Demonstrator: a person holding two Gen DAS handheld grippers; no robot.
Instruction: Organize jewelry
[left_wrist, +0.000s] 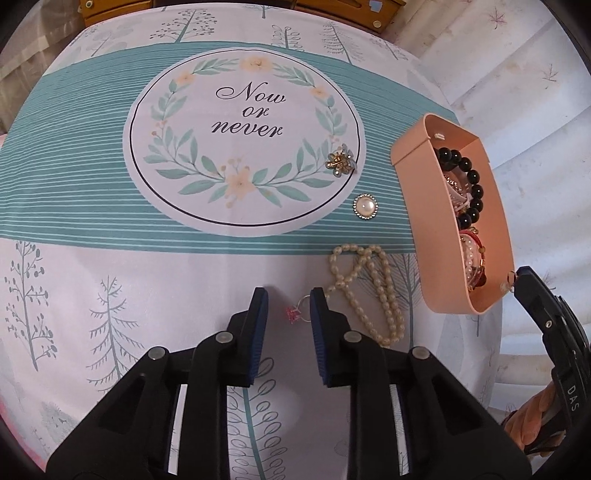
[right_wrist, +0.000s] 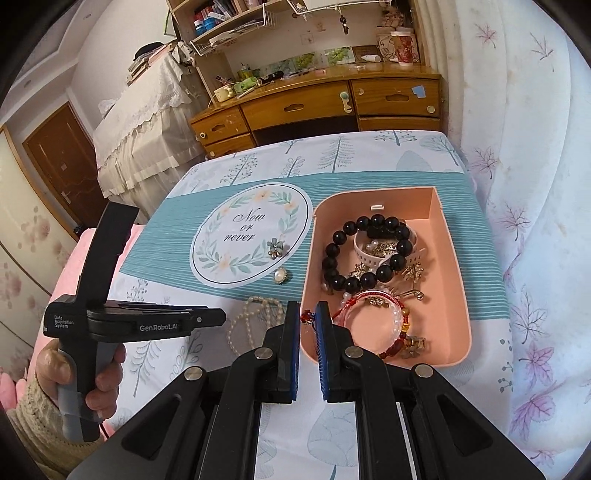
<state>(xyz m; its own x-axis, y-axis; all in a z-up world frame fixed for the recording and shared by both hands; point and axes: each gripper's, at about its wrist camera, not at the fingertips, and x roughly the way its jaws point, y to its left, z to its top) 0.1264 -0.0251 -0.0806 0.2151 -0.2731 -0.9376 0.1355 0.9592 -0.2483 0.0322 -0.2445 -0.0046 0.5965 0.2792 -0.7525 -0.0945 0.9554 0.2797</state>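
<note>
Left tongs (left_wrist: 289, 295) stand apart over the tabletop (left_wrist: 110, 258), a small pink-stoned ring (left_wrist: 297, 312) lying untouched between their tips beside a pearl necklace (left_wrist: 369, 284). Right tongs (right_wrist: 306, 308) are clamped on a red-beaded trinket (right_wrist: 307, 317) at the near rim of the pink tray (right_wrist: 458, 266), which holds a black bead bracelet (right_wrist: 343, 258).

Smooth matt plastic is seen on the peach rounded tray (right_wrist: 456, 280); glossy black bead bracelet (right_wrist: 364, 254), pearly cream necklace (left_wrist: 373, 291), matt printed cloth table cover (left_wrist: 110, 206).

open cloth (left_wrist: 110, 221) left of the pink tray (left_wrist: 410, 206); pearl strand (left_wrist: 373, 288), brooches between
</note>
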